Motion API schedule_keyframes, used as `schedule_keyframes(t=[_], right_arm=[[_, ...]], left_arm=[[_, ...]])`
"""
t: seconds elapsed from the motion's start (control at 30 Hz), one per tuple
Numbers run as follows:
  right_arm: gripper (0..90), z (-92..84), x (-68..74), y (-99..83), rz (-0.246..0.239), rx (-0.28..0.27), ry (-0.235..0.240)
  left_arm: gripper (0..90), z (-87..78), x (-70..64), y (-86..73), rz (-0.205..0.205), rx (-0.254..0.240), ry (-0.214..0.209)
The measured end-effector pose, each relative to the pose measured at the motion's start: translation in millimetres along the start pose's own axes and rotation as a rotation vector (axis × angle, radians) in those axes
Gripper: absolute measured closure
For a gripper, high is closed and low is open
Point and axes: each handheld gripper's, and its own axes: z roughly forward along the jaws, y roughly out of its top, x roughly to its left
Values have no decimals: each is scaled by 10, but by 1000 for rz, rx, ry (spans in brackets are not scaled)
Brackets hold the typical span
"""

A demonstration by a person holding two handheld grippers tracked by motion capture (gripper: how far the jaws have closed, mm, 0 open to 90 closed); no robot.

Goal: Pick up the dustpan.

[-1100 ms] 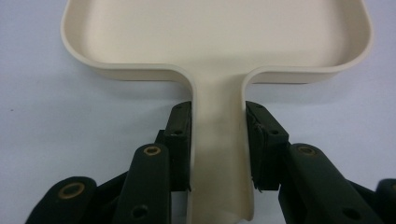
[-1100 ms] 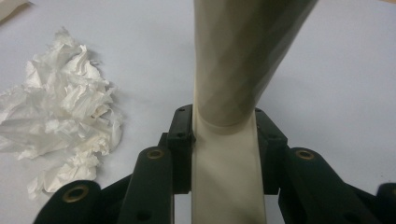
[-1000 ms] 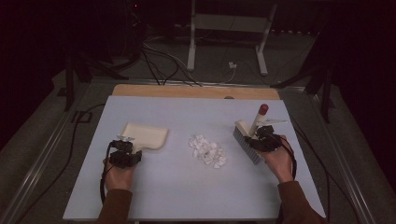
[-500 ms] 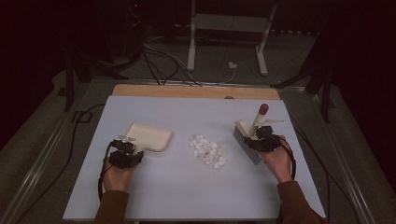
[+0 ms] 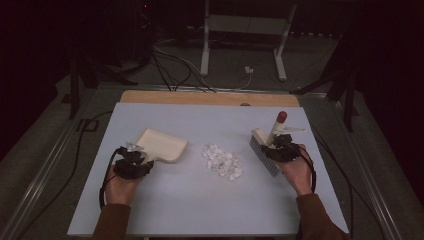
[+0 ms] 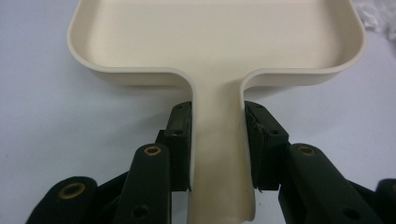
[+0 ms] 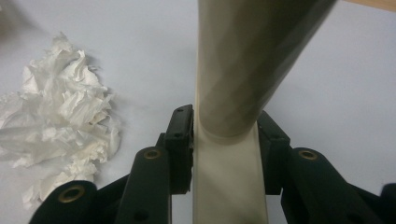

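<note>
A cream dustpan (image 5: 162, 145) lies on the pale table (image 5: 200, 210), left of a heap of crumpled white paper scraps (image 5: 222, 161). My left gripper (image 5: 134, 162) is shut on the dustpan's handle (image 6: 219, 154), both pads (image 6: 181, 140) pressing its sides. On the right a hand brush (image 5: 265, 150) with grey bristles and a red-tipped handle stands on the table. My right gripper (image 5: 281, 148) is shut on the brush's cream handle (image 7: 229, 163). The paper scraps (image 7: 60, 126) lie to the left of that handle in the right gripper view.
A wooden strip (image 5: 210, 98) runs along the table's far edge. Beyond it the dark floor holds cables (image 5: 170, 65) and a white metal stand (image 5: 245, 30). Black cables (image 5: 107, 170) trail from both grippers.
The left gripper has carried the dustpan a little to the right, closer to the paper scraps. The right hand and brush stay where they were.
</note>
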Motion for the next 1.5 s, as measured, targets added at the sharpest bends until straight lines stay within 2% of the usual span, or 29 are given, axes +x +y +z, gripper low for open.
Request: schedule_keyframes(t=[0.27, 0.43, 0.57, 0.9, 1.03, 1.17, 1.5], right_arm=[[664, 3, -2, 2, 0, -1, -6], [665, 4, 3, 5, -7, -1, -8], [665, 2, -1, 4, -2, 0, -6], [666, 1, -9, 2, -2, 0, -3], [666, -1, -4, 1, -3, 1, -4], [666, 2, 3, 3, -7, 0, -7], [668, -5, 57, 8, -25, 5, -18]], left_arm=[[666, -74, -22, 45, 93, 15, -42], [666, -90, -44, 59, 156, 34, -82], [666, -85, -55, 62, 187, 41, -124], [666, -105, -53, 65, 279, 55, -195], [666, -115, -58, 65, 311, 59, -224], [665, -109, -64, 53, 342, 67, -234], [665, -116, -104, 47, 388, 70, -260]])
